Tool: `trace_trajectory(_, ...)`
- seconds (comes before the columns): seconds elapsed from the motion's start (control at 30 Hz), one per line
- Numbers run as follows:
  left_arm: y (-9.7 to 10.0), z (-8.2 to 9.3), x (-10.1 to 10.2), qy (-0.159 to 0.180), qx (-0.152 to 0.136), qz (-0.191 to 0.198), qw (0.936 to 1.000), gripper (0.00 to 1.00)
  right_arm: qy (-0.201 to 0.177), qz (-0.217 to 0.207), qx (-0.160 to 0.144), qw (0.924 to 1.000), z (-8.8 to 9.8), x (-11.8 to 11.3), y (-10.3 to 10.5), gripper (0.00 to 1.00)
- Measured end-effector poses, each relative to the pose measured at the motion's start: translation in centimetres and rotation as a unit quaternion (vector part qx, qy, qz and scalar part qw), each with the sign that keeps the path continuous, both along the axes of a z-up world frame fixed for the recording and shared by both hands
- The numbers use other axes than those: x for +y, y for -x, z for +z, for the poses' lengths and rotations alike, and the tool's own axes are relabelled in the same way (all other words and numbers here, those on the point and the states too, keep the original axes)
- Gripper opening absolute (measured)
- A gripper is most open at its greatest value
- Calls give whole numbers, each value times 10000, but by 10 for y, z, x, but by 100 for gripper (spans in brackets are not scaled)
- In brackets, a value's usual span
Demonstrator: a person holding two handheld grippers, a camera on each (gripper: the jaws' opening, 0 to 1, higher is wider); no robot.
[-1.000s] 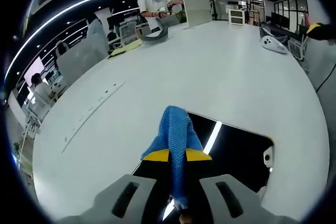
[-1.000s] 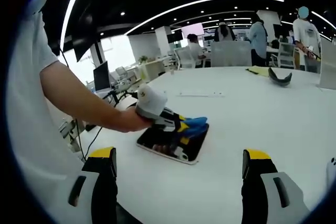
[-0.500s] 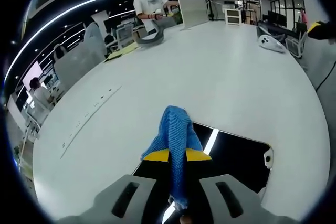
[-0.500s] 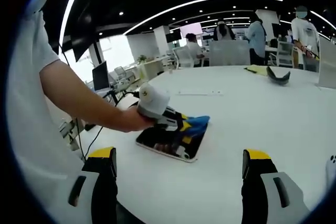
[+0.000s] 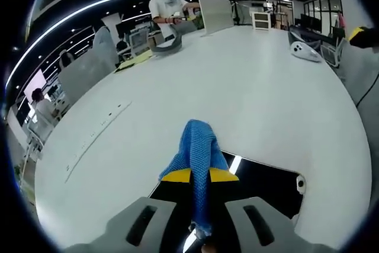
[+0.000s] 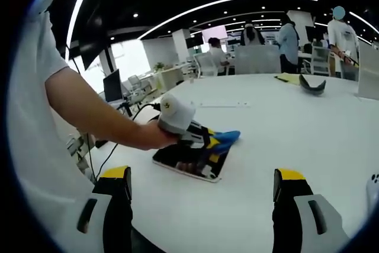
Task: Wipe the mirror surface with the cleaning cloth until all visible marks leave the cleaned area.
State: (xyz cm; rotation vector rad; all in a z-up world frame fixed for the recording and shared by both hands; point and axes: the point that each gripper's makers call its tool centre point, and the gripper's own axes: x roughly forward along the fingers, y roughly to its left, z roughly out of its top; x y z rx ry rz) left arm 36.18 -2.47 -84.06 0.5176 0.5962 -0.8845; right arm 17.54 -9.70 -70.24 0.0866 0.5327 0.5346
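Left gripper view: your left gripper (image 5: 199, 177) has its fingers clamped on the blue cleaning cloth (image 5: 197, 146), whose tip overhangs the mirror (image 5: 266, 185)'s far edge. Push farther and you wipe worktop (image 5: 237, 81), or shove the mirror; your right gripper (image 6: 201, 189) hangs wide open, holding nothing.

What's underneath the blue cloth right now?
The blue cloth, clamped in the left gripper, lies over the far edge of the dark mirror on the white table. The glass beneath it is covered.

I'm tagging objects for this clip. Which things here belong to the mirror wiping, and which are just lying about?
Job:
mirror
blue cleaning cloth, clamped in the left gripper

Lying about:
white table
dark curved object
yellow sheet
right gripper, open, holding nothing
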Motion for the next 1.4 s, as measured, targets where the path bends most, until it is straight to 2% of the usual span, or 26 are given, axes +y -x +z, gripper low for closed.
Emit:
trace_trajectory(0.33, 2, 0, -8, 11, -1, -65, 10000, 6, -45, -42, -14, 10000, 1, 0, -1, 100)
trace_trajectory(0.43, 2, 0, -12, 123, 91, -30, 9999, 6, -63, -45, -2, 10000, 1, 0, -1, 100)
trace_trajectory(0.9, 4, 0, -27, 213, 140, -118, 9996, 6, -77, -116, 34, 9999, -1, -6, 1, 100)
trace_trajectory(1.4, 4, 0, -27, 224, 113, -188, 9995, 6, -94, -115, 66, 9999, -3, -4, 0, 100)
